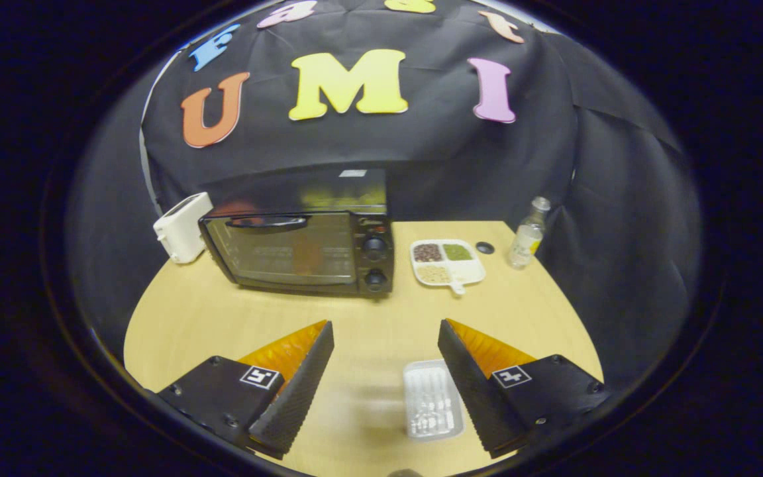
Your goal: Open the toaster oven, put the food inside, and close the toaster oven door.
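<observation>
The gripper (385,331) holds its jaws wide apart, gripping nothing. A clear food tray (432,399) lies between them on the wooden surface (222,311). Beyond stands the closed toaster oven (302,248).

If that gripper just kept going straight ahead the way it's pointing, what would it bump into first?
Probably the toaster oven. The gripper is open, its fingers spread over the table, with bare wood ahead up to the oven's closed door. The clear tray lies low between the fingers, likely beneath their path, though depth is hard to judge.
</observation>
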`<state>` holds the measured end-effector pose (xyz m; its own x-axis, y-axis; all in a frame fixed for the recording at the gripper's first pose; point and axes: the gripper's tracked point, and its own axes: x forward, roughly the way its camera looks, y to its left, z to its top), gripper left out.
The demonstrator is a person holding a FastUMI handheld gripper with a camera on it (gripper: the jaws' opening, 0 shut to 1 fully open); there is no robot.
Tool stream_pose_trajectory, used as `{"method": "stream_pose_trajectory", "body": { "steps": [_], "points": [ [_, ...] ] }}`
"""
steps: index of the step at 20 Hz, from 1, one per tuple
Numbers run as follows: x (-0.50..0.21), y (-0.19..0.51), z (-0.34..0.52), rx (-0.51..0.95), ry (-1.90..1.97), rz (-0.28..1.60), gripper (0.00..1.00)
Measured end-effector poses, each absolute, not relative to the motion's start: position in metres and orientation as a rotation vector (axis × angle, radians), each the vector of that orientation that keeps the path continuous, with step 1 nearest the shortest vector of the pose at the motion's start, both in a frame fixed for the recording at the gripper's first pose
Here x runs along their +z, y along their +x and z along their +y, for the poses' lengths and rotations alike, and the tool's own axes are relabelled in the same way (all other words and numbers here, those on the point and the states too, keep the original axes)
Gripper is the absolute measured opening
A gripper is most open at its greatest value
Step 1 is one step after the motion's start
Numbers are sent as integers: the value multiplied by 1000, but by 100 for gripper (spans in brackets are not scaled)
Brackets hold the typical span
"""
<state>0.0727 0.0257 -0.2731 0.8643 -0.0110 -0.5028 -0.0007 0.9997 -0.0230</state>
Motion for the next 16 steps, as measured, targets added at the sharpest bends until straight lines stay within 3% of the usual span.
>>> {"method": "stream_pose_trajectory", "body": {
  "steps": [9, 16],
  "points": [
    [-135, 18, -106, -75, -76, 264, 100],
    [-36, -22, -140, -2, -23, 33, 100]
  ]
}}
